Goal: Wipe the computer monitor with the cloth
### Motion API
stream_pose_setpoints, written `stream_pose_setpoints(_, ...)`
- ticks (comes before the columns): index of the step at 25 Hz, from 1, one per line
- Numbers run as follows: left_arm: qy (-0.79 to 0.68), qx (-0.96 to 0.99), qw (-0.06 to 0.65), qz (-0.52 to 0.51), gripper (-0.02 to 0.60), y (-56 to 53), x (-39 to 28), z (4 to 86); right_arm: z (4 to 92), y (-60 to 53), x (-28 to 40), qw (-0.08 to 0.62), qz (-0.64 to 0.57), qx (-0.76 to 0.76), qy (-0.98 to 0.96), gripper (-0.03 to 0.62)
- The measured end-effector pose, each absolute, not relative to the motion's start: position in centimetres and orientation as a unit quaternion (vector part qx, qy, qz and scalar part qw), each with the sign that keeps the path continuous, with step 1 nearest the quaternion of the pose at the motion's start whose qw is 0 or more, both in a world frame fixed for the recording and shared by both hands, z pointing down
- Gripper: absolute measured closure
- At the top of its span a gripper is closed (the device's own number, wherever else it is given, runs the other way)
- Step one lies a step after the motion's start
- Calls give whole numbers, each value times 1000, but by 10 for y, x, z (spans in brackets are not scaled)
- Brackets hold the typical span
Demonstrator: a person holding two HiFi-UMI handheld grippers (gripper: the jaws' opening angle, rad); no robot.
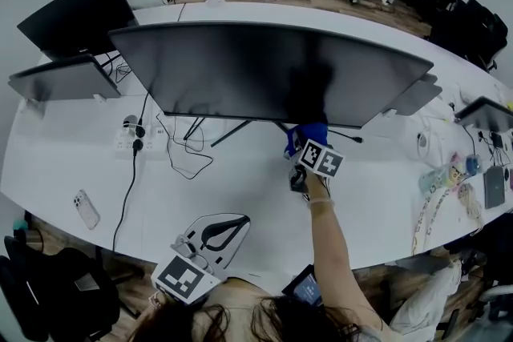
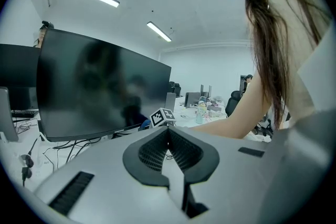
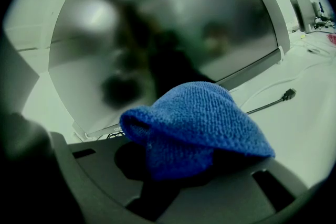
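Head view: shows the right gripper clamped on a bunched blue cloth, with the wad pushed out ahead of the fingertips at the lower edge of the monitor, probably so that soft fabric rather than hard jaw meets the glass. Leaves contact between cloth and screen undecided. Places the left gripper low over the table, well short of the screen, seemingly kept out of the wiping path. Left gripper view: shows the left gripper with its fingers together at the tips and nothing between them, the monitor well beyond and to the left of them. Right gripper view: shows the cloth draped over and pinched between the jaws of the right gripper, hiding the fingertips. Sets the dark monitor just beyond the cloth, its bottom edge nearest, which suggests a stroke along the screen's lower part. Puts a loose cable on the table to the right of the fingers.
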State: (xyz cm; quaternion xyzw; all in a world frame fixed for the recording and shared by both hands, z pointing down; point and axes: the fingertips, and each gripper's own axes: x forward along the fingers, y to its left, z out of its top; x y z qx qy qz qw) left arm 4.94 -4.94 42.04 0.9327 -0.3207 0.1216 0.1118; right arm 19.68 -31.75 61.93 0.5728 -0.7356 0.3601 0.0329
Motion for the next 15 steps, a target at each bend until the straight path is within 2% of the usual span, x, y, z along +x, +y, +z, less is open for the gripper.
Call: stream_pose_setpoints(15,-310,936,116,121,572,-53,23,421,617,-320,168,-3,364,570,-736,508)
